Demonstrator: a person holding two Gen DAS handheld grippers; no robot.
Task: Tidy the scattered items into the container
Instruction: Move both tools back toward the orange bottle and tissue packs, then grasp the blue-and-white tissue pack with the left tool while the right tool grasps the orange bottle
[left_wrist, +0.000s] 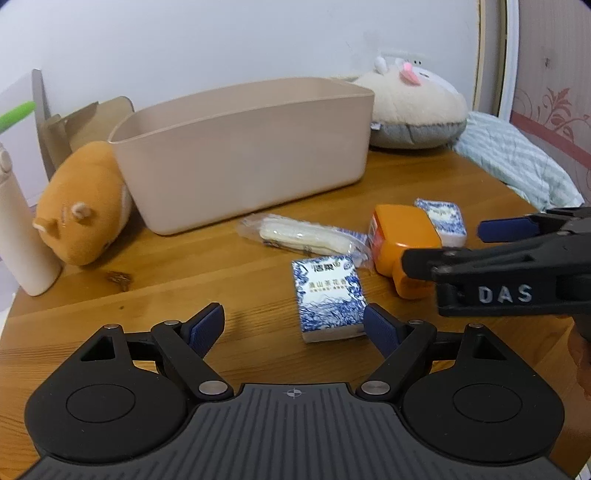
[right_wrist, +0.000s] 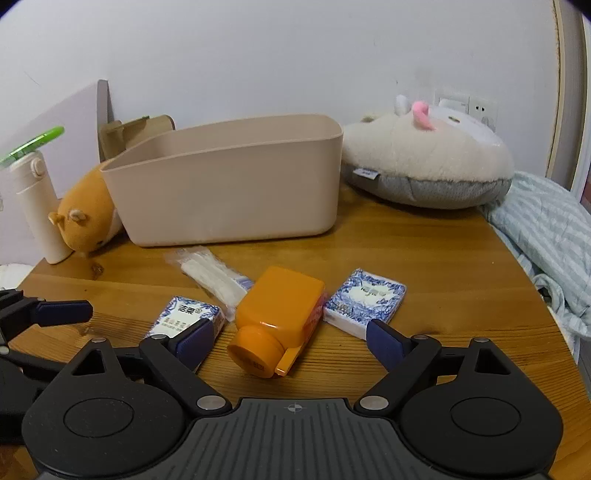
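A beige plastic container (left_wrist: 240, 155) (right_wrist: 229, 192) stands at the back of the wooden table. In front of it lie a clear bag of cotton swabs (left_wrist: 303, 232) (right_wrist: 214, 277), an orange bottle (left_wrist: 402, 236) (right_wrist: 280, 310) on its side, and two blue-and-white tissue packs (left_wrist: 327, 295) (left_wrist: 443, 218). My left gripper (left_wrist: 293, 328) is open just above the table. The nearer tissue pack lies against the inside of its right finger. My right gripper (right_wrist: 291, 339) (left_wrist: 443, 245) is open, with the orange bottle's cap end between its fingers, untouched. The tissue packs (right_wrist: 184, 314) (right_wrist: 365, 299) flank it.
An orange plush hamster (left_wrist: 85, 210) leans on the container's left end, beside a white bottle (left_wrist: 22, 240). Cardboard (left_wrist: 92, 122) stands behind. A cream plush (right_wrist: 424, 158) lies at the back right, and striped bedding (right_wrist: 546, 236) borders the table's right edge.
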